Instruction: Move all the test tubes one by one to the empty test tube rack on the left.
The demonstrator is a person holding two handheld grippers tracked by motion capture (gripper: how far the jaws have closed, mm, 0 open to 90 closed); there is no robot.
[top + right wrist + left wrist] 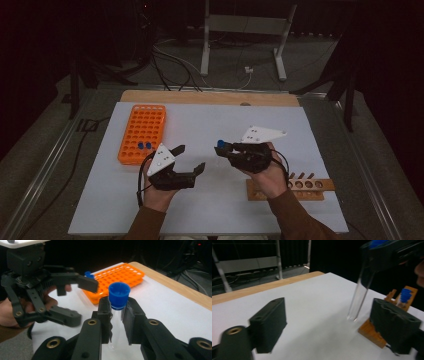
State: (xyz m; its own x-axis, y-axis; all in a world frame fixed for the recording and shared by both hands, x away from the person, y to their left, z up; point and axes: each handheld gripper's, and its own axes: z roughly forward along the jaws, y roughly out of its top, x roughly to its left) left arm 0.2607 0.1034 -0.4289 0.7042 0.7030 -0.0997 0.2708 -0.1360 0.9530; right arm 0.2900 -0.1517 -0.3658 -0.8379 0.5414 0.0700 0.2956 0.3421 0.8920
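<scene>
Hands at a white table (310,125) work two black grippers in the high view: the right gripper (223,148) carries a blue-capped test tube (220,144) in the air to the right of the orange rack (142,132), while the left gripper (191,159) hovers near the rack's front right corner with its jaws spread and nothing between them. Two blue caps (144,146) already stand in the rack's near rows, and a wooden rack (292,188) lies well to the right of the orange one, at the table's near edge. From the left gripper view, its own jaws stand wide apart, the clear tube (361,293) hanging between them farther off, and the wooden rack (372,333) with another blue cap (405,295) lies beyond. From the right gripper view, the jaws are clamped on the tube (117,315) just below its blue cap (119,295), the orange rack (117,280) behind and the left gripper (80,300) open in front of that rack. Judged from this, the step is carrying the tube to the orange rack or handing it across; a clean finish calls for keeping the tube upright and gripped on the glass, not the cap. No brand, label or writing can be read anywhere.
</scene>
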